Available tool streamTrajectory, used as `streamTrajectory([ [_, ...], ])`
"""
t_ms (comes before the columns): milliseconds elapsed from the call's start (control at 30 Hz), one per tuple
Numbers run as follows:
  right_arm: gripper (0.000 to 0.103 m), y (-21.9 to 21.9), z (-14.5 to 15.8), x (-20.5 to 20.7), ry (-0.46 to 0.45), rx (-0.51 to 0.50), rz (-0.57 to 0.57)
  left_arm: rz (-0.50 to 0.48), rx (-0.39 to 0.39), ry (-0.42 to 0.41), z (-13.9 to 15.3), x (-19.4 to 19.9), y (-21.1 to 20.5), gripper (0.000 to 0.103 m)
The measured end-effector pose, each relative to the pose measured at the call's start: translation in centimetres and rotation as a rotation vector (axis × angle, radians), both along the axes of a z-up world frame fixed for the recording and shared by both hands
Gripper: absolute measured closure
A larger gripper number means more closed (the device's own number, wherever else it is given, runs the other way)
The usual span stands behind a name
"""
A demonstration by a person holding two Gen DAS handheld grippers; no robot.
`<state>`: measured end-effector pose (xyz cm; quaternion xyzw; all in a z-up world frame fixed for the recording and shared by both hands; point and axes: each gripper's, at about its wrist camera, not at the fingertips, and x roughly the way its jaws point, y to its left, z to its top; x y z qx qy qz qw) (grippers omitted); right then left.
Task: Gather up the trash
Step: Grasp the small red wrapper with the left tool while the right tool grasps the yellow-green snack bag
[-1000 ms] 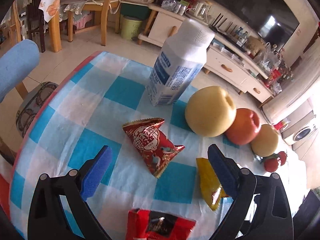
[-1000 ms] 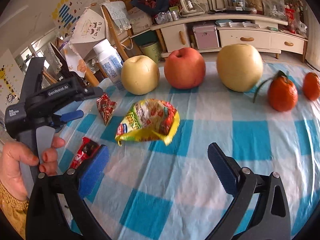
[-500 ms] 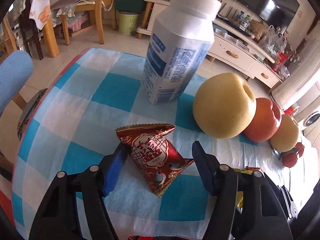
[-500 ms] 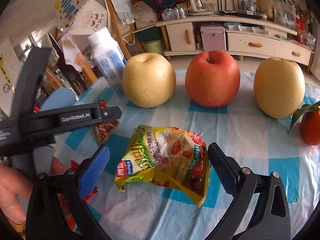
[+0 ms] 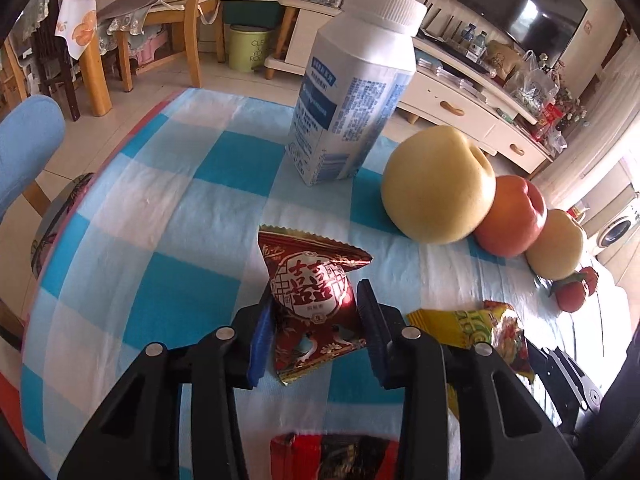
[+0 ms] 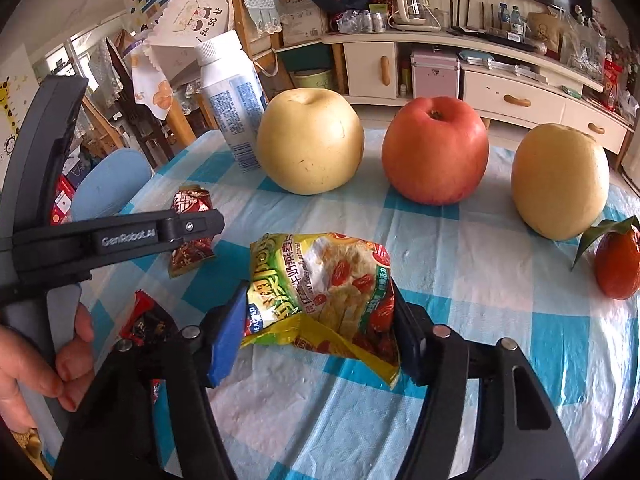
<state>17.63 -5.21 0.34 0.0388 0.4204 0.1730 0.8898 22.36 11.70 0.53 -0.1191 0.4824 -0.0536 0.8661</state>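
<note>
On the checked cloth, the left gripper is pinching the red packet between its 2 narrowed jaws, while the right gripper is clamping the yellow wrapper between its own.

The bottle stands left of three fruits on the table.

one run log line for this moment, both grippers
phase: grasping trash | left gripper: shut on red wrapper | right gripper: shut on yellow wrapper | both wrappers on tablecloth | fruit untouched
</note>
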Motion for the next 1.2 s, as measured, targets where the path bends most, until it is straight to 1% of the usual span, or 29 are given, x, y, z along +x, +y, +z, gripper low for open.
streamTrajectory([
  [233,0.045,-0.5,0.2,-2.3,0.004,0.018,-0.004,-0.044,-0.046,0.004,-0.2,-4.4,-0.4,0.063],
  [400,0.051,-0.7,0.8,-5.5,-0.01,-0.03,0.01,-0.068,-0.092,0.01,-0.3,-8.2,-0.9,0.063],
  [533,0.052,-1.2,1.1,-8.1,-0.011,-0.051,0.002,-0.091,-0.084,0.0,-0.3,-11.6,-1.8,0.063],
  [667,0.056,-2.0,1.4,-10.7,-0.016,-0.072,-0.032,-0.103,-0.097,-0.013,-0.4,-14.4,-1.4,0.063],
  [800,0.062,-2.3,1.9,-13.4,-0.026,-0.094,-0.062,-0.107,-0.097,-0.043,0.1,-16.5,-1.3,0.063],
  [1033,0.073,-2.6,2.5,-16.5,-0.036,-0.109,-0.092,-0.109,-0.099,-0.136,1.9,-19.5,-0.5,0.065],
  [1200,0.076,-2.6,2.9,-18.2,-0.051,-0.127,-0.099,-0.12,-0.09,-0.166,2.9,-21.1,-0.2,0.066],
])
